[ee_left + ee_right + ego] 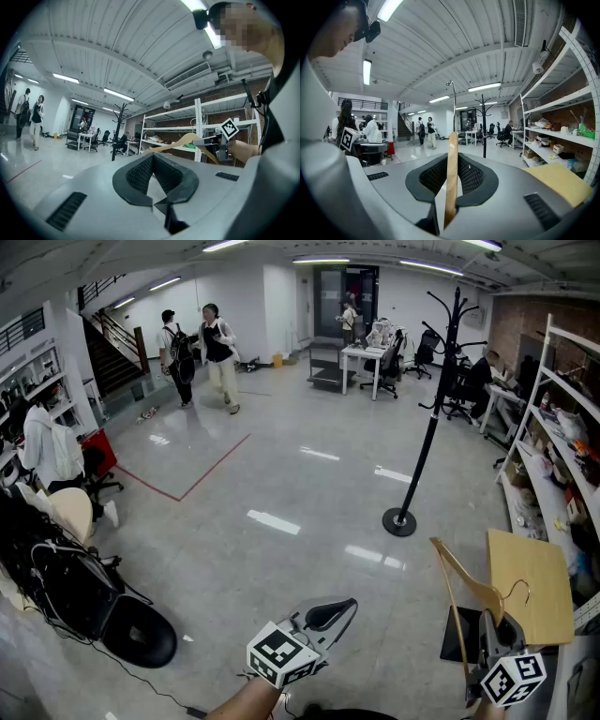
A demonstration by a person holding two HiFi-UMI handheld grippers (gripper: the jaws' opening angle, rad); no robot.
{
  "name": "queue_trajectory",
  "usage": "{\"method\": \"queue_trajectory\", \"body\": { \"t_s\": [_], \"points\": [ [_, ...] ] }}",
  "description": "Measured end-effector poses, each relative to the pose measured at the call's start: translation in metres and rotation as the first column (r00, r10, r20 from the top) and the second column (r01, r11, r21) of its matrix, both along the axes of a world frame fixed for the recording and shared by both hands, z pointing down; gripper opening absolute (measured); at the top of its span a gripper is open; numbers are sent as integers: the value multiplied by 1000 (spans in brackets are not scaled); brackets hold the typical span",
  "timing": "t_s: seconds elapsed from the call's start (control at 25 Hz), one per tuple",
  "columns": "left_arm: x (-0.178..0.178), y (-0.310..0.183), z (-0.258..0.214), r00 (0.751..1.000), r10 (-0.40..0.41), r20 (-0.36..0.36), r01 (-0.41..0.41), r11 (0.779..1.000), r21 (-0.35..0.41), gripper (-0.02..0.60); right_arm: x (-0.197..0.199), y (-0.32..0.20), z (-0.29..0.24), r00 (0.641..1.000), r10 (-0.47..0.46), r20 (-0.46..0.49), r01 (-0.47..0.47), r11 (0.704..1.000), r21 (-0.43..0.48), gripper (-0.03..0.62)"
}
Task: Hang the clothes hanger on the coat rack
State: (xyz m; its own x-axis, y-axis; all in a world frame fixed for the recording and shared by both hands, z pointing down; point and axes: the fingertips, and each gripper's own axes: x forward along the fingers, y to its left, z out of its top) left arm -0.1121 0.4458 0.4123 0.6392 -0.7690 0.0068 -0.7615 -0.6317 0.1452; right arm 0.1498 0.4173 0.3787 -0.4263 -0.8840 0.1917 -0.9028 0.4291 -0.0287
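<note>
The room is a large open workspace with a glossy grey floor [281,474] marked by a red taped line [202,474], and a staircase [112,357] rises at its far left. A white shelving rack [553,418] runs along the brick wall on the right, its levels loaded with boxes and loose clutter too small to name. A black coat rack [427,418] stands on the open floor, well apart from both grippers. Only the head view shows its round base, and also two people [202,352] walking at the far end. A tan board [530,587] lies by the shelves. The wooden clothes hanger [451,164] is clamped upright by one arm between the closed jaws of the right gripper [451,187]. That gripper's view alone shows the metal hook [452,93] rising above it. The left gripper view shows the hanger from the side, held in front of the shelves. The left gripper [154,202] has its jaw tips together, with nothing between them.
</note>
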Motion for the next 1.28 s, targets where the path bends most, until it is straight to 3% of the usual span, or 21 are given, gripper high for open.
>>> {"method": "queue_trajectory", "body": {
  "t_s": [0.4, 0.64, 1.08, 1.28],
  "points": [
    [15, -56, 10, 999, 35, 2, -35, 999, -8, 0, 7, -47, 10, 1000, 18, 24, -18, 1000, -2, 52],
    [26, -123, 2, 1000, 12, 20, -12, 1000, -16, 0, 18, -117, 14, 997, 0, 71, 0, 1000, 0, 52],
    [80, -254, -16, 999, -14, 35, 15, 1000, -15, 0, 74, -247, -1, 993, -42, 111, 39, 999, 37, 52],
    [93, -302, -9, 999, -16, 45, 17, 999, -34, 0, 84, -297, 14, 992, -52, 119, 51, 999, 6, 52]
  ]
}}
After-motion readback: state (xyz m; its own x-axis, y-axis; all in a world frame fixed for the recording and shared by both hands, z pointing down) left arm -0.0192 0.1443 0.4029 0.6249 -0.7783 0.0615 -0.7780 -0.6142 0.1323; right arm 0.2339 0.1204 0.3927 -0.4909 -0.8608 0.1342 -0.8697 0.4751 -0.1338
